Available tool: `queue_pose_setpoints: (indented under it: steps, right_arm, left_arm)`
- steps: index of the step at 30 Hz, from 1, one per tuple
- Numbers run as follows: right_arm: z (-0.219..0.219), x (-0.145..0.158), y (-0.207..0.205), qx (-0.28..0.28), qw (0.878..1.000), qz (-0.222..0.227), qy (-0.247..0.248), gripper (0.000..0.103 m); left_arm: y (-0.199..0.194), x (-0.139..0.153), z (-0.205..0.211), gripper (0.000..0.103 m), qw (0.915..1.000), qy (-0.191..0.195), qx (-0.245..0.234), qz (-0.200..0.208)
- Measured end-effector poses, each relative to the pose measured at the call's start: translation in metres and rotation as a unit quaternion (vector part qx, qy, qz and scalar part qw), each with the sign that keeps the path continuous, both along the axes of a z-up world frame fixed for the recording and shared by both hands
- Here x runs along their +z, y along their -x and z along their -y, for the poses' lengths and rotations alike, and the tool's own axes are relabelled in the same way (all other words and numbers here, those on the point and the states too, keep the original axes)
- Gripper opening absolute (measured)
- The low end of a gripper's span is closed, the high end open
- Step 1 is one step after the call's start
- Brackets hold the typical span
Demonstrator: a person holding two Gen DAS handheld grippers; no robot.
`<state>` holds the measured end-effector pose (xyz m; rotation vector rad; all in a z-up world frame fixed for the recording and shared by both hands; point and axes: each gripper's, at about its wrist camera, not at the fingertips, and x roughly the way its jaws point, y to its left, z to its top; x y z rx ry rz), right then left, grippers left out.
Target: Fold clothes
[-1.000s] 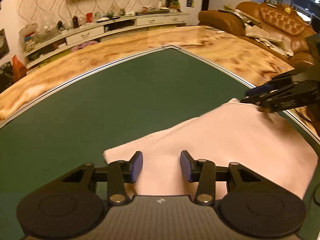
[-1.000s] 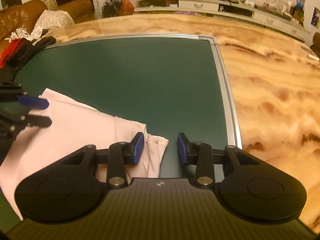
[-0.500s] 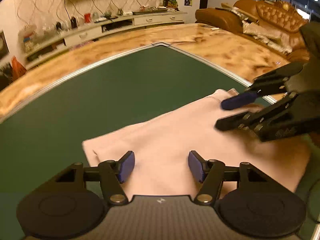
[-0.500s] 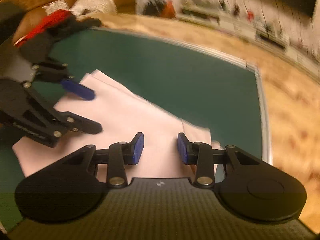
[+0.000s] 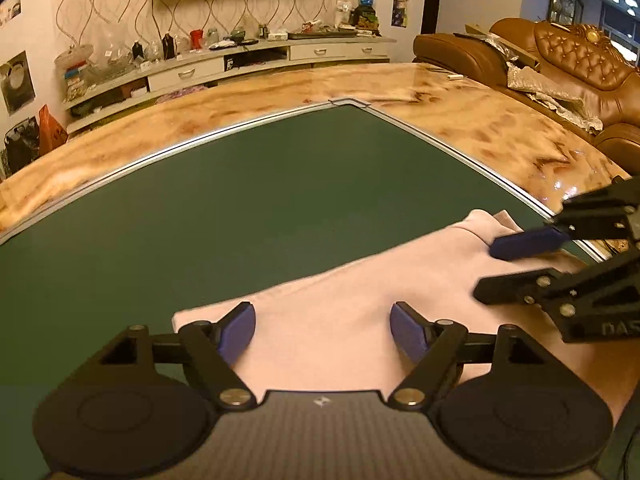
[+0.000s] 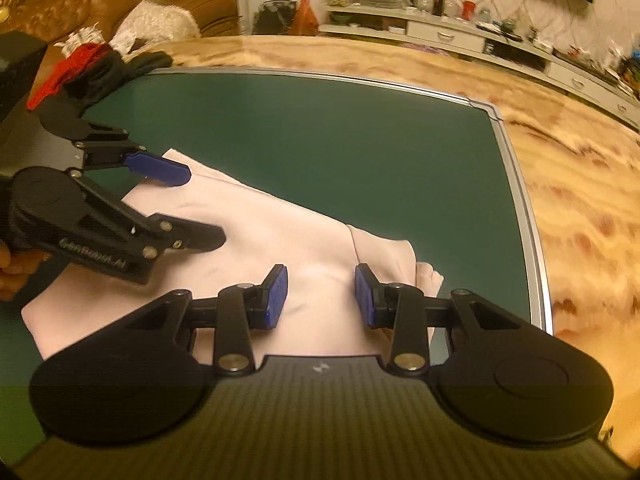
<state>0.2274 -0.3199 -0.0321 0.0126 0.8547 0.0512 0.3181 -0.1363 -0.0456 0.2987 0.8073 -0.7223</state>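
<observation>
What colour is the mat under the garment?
Dark green flat mat with a silver metal edge, under the pale pink folded garment; clearest in the left wrist view.

Colours and patterns, both wrist views.
Pale pink garment [image 5: 360, 292] on dark green mat [image 5: 240, 208] with silver edging; marbled amber-and-cream tabletop [image 5: 460, 112] beyond, toward 12 o'clock. Black left gripper [image 5: 322, 327] and right gripper [image 6: 321, 295], blue pads [image 5: 236, 328]. Tan tufted sofa [image 5: 580, 56] at 2 o'clock; cream wallpaper [image 5: 100, 4] with brown wavy lines; red-and-black clothes [image 6: 92, 72] at 10 o'clock.

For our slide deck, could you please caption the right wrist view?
Both tongs, right and left, hover open over a pale pink garment on the green mat.
</observation>
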Motion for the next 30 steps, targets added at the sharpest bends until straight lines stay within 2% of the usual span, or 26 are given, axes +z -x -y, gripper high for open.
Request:
queue_pose_setpoints:
  steps: [3,5,8,10,15,19,23,28,29,30]
  right_arm:
    - [-0.002,-0.002,0.005,-0.024,1.000,0.006,-0.005,0.043]
    - [-0.002,-0.005,0.007,-0.035,0.999,0.014,-0.007,0.045]
    - [0.002,-0.001,0.006,-0.034,0.999,0.016,-0.016,0.045]
    - [0.003,0.008,0.003,-0.014,0.999,0.020,-0.021,0.045]
    - [-0.015,0.036,-0.031,0.108,0.993,0.029,-0.036,0.047]
    - [-0.048,0.038,-0.089,0.215,0.974,-0.020,-0.063,0.047]
    - [-0.064,0.025,-0.137,0.261,0.958,-0.082,-0.092,0.047]
    - [-0.076,0.009,-0.157,0.301,0.943,-0.118,-0.081,0.047]
    - [-0.077,0.007,-0.157,0.307,0.941,-0.117,-0.077,0.044]
    - [-0.078,0.006,-0.156,0.313,0.940,-0.117,-0.071,0.027]
  left_arm:
    - [-0.004,0.000,0.001,0.082,1.0000,0.000,0.002,-0.004]
    - [-0.005,0.004,-0.002,0.077,0.9998,0.003,0.012,-0.013]
    - [0.006,0.022,-0.024,0.075,0.9977,0.041,0.032,-0.044]
    - [0.030,0.034,-0.041,0.079,0.9964,0.060,0.040,-0.043]
    - [0.091,0.039,-0.062,0.080,0.9968,0.049,0.044,-0.044]
    - [0.112,0.029,-0.069,0.080,0.9954,0.056,0.053,-0.057]
    - [0.115,0.019,-0.073,0.080,0.9937,0.067,0.054,-0.072]
    - [0.115,0.011,-0.077,0.080,0.9955,0.052,0.047,-0.065]
    - [0.114,0.012,-0.079,0.080,0.9953,0.053,0.047,-0.066]
    - [0.114,0.013,-0.080,0.080,0.9951,0.055,0.047,-0.068]
